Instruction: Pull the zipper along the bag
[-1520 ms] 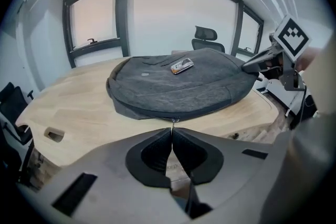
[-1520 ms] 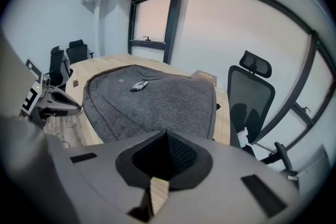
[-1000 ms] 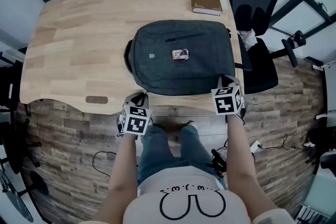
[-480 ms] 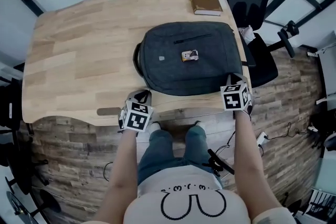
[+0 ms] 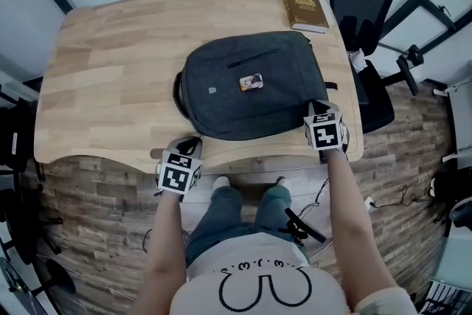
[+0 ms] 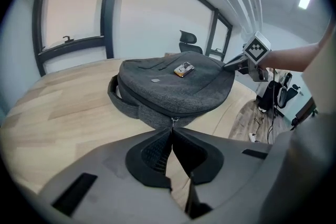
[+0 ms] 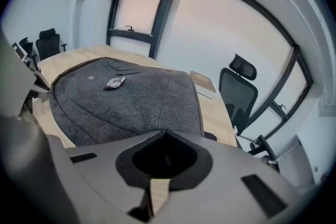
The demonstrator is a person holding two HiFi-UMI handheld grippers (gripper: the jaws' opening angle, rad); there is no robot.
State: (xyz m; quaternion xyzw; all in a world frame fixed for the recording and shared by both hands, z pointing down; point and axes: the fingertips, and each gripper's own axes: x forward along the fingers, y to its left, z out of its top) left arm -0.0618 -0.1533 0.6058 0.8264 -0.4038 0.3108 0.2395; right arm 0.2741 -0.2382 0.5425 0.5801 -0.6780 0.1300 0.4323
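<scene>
A pale wooden worktop (image 5: 103,85) fills the frame, with the grey bag (image 5: 243,96) at its centre. The left tool (image 5: 189,146), lower left, and the right tool (image 5: 317,111) are both closed and empty. The zipper pull (image 6: 174,121) looks ungrasped, so pulling seems not yet begun.

Bag (image 5: 273,103) showing dark grey weave; table (image 5: 110,77) showing pale wood grain; book (image 5: 304,9), one o'clock of bag, showing brown cover, gold print.

table (image 5: 110,85) — light wood | on it: grey bag (image 5: 284,96), brown book (image 5: 304,9)
</scene>
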